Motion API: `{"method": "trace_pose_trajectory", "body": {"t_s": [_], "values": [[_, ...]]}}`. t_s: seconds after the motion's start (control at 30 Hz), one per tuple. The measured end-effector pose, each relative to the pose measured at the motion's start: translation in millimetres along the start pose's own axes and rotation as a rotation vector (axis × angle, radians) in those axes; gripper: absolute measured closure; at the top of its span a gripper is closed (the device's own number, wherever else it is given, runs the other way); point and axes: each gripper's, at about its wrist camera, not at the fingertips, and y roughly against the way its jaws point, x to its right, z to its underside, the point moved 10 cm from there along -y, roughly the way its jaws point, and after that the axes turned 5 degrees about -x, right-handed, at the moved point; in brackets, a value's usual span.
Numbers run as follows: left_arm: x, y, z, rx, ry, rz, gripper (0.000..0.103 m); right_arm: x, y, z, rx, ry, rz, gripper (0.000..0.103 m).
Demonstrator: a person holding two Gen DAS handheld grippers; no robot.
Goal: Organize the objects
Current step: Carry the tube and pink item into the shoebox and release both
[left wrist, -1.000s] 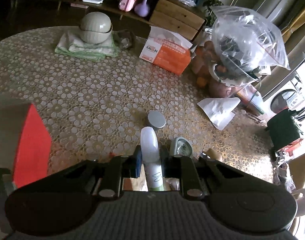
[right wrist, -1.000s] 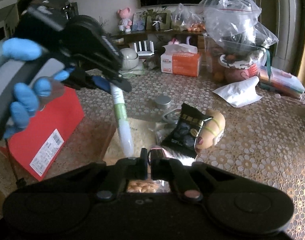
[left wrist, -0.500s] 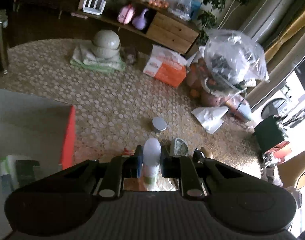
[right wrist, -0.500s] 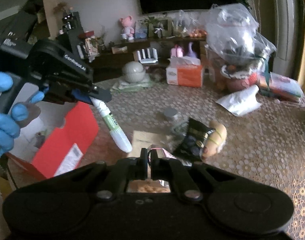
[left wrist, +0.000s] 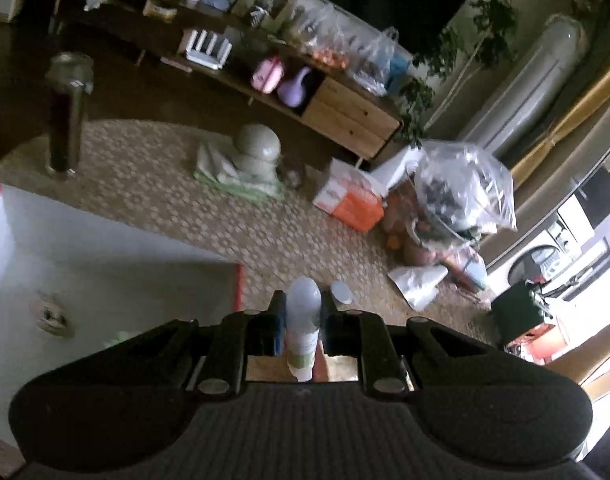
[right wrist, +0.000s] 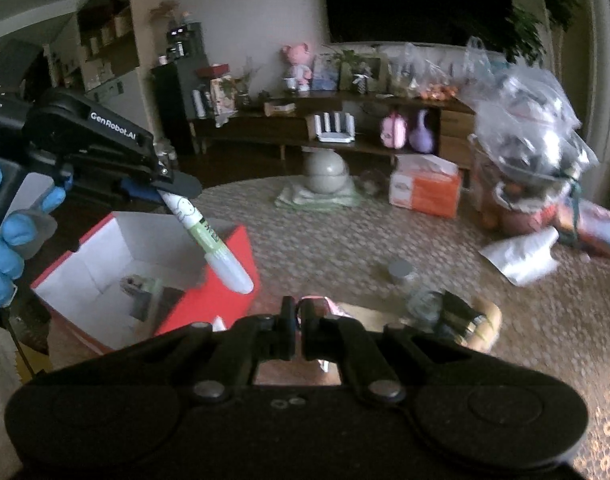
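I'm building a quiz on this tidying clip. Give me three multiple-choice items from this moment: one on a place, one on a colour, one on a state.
1. Where is the white tube with the green label?
A. flat on the table
B. clamped in the left gripper above the open box
C. on the far shelf

2. What colour is the open box outside?
A. red
B. blue
C. green

3. How do the right gripper's jaws stand?
A. wide open
B. shut on the tube
C. shut on a pink wrapper edge

Answers:
1 B: the left gripper pinches the tube over the box.
2 A: its outer walls are red.
3 C: the right gripper pinches the pink wrapper.
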Motion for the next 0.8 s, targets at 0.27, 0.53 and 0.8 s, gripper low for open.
{"method": "trace_pose_trajectory", "body": {"t_s": [0.27, 0.53, 0.8], "values": [[-59.0, 47.3, -16.9, 0.062, 0.032, -0.057, 0.087, -66.5, -16.2, -23.9, 0.006, 0.097, -0.057, 0.100], [-123.8, 70.2, -18.8, 0.060, 0.048, -0.152, 0.087, -133.4, -46.4, -30.2, -0.040, 0.146, -0.154, 0.100], [-170.2, 58.4, -10.9, 0.015, -0.006, -0.269, 0.087, -183.0, -85.5, -24.3, -0.104, 0.189, -0.191, 0.101]]}}
